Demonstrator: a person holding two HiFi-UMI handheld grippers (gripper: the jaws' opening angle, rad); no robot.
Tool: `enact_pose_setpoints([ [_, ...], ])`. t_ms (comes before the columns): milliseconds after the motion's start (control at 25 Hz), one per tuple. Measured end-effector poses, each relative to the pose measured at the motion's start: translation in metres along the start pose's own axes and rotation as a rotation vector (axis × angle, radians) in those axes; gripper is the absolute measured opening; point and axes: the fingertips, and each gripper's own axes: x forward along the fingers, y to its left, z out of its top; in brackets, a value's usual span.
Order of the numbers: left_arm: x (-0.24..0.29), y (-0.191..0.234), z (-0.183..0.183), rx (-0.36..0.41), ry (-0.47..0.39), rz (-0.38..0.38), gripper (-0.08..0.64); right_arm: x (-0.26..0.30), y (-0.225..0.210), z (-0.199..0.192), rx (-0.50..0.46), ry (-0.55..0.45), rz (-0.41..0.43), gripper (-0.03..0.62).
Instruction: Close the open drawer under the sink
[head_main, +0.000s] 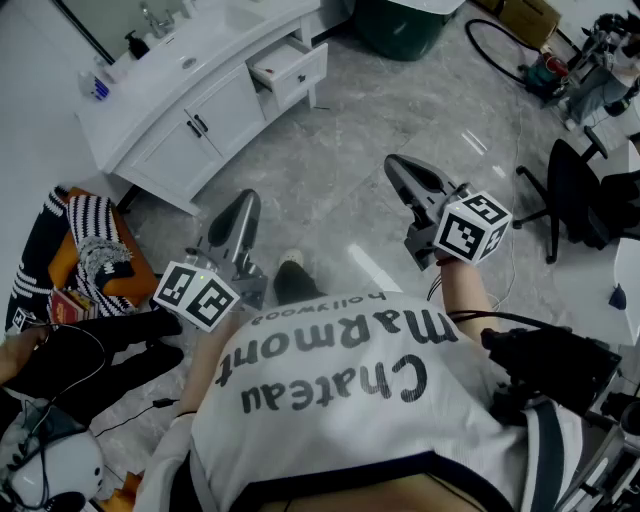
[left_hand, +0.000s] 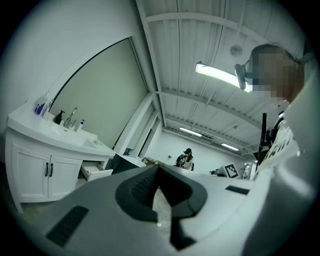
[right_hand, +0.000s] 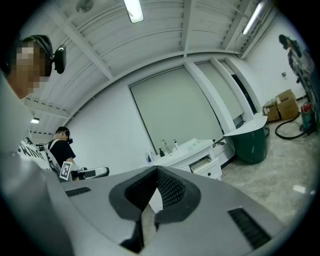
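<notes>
White drawer (head_main: 287, 66) juts open from the vanity (head_main: 190, 130), well apart from the left gripper (head_main: 246, 203) and right gripper (head_main: 398, 166) across the floor (head_main: 340, 130). Both hold nothing, fingers together. A push off-centre may skew and jam it; a hard shove may slam it.

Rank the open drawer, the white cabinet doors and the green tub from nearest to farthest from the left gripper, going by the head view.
1. Cabinet doors: up and left of the left gripper.
2. Open drawer: right of those doors, farther up the view.
3. Green tub: farther right again, at the view's top edge.
</notes>
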Motion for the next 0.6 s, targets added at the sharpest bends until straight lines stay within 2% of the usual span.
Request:
enact_pose_setpoints([
  [360,0.001,-0.008,0.003,0.012,-0.001,-0.015,0.008,-0.009,-0.002,0.008,-0.016,-0.014,0.003,0.012],
  [480,-0.005,-0.012,0.003,0.016,-0.007,-0.029,0.008,-0.014,0.003,0.013,-0.027,-0.032,0.037,0.012],
  [600,-0.012,-0.011,0.002,0.038,-0.043,-0.003,0.008,-0.020,0.009,0.016,-0.015,-0.074,0.088,0.014],
])
